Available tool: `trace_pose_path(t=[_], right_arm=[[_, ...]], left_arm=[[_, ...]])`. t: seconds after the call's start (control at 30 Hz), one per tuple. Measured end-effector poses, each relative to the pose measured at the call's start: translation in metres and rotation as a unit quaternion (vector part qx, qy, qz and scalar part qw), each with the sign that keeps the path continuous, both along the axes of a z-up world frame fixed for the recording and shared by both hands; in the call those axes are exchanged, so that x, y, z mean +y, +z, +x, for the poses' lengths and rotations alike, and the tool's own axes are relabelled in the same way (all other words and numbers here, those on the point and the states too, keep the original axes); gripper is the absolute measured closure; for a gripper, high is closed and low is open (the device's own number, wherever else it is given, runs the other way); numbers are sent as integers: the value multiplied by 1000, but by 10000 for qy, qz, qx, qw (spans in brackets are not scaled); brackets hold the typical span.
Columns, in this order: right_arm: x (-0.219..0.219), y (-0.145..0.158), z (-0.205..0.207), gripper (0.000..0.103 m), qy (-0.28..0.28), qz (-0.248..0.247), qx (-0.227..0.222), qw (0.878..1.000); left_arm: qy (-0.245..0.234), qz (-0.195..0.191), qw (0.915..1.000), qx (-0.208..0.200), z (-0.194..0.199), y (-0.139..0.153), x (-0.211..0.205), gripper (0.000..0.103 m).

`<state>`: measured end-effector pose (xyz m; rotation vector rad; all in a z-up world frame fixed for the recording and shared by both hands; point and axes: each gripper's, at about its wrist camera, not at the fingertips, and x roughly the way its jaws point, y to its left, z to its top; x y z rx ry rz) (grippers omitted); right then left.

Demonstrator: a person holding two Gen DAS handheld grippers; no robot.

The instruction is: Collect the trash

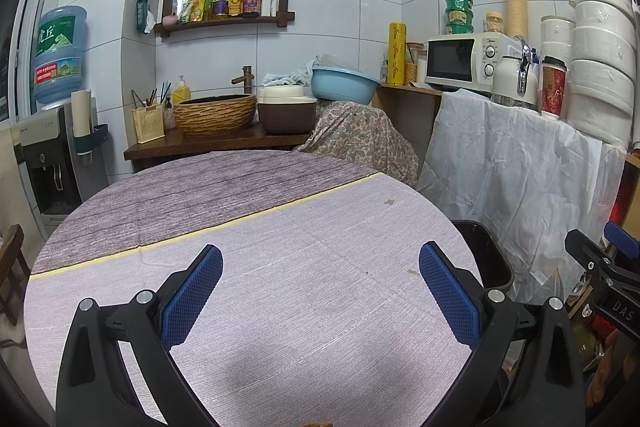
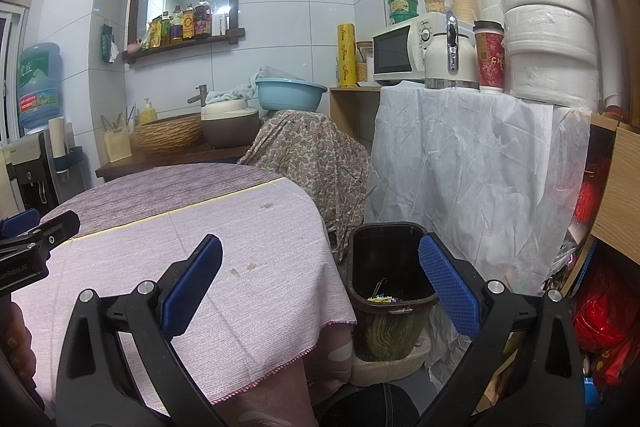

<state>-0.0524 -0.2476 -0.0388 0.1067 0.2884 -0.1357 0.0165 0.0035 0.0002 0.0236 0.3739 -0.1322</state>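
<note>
A round table (image 1: 248,267) with a pale purple cloth fills the left wrist view; only small stains (image 1: 388,202) lie on it. My left gripper (image 1: 320,291) is open and empty above the cloth. My right gripper (image 2: 320,291) is open and empty, held past the table's edge (image 2: 280,355) above a dark trash bin (image 2: 390,291) on the floor. Small scraps of trash (image 2: 382,297) lie at the bin's bottom. The bin's rim also shows in the left wrist view (image 1: 492,259). The right gripper shows at the right edge of the left wrist view (image 1: 600,267).
A white-draped shelf (image 2: 460,167) with a microwave (image 2: 404,53), kettle (image 2: 450,61), red cup and stacked paper rolls stands right of the bin. A paisley-covered object (image 2: 308,155) sits behind the table. A counter with basket sink (image 1: 216,113) and a water dispenser (image 1: 52,147) lie at the back left.
</note>
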Motion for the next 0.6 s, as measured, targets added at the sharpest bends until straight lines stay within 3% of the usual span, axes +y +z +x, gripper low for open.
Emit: trace_pose_path(t=[0.6], right_arm=[[0, 0, 0, 6, 5, -4, -4, 10000]], left_arm=[[81, 49, 9999, -83, -4, -3, -1, 5]])
